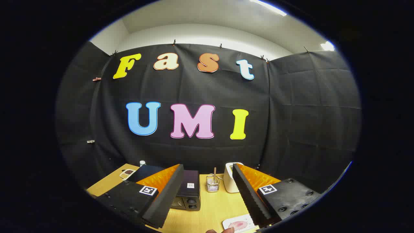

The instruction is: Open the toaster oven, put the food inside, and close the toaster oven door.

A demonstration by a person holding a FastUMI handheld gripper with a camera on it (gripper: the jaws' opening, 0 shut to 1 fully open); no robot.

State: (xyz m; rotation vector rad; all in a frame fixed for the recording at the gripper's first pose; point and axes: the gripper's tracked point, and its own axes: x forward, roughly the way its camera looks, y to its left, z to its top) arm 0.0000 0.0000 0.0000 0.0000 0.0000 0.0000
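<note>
Tongs (207,207) nearest, spread wide, gripping nothing, high above table (213,210). Toaster oven (189,191) ahead by left finger, door seemingly unopened. Food plate (239,224) nearer than oven. Nothing done yet.

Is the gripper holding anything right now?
No, the gripper is open, with bare wooden table between its fingers and the toaster oven beyond them.

no readable text, square coded markers on both fingers (168,191), toaster oven (189,191) sticker illegible
</note>
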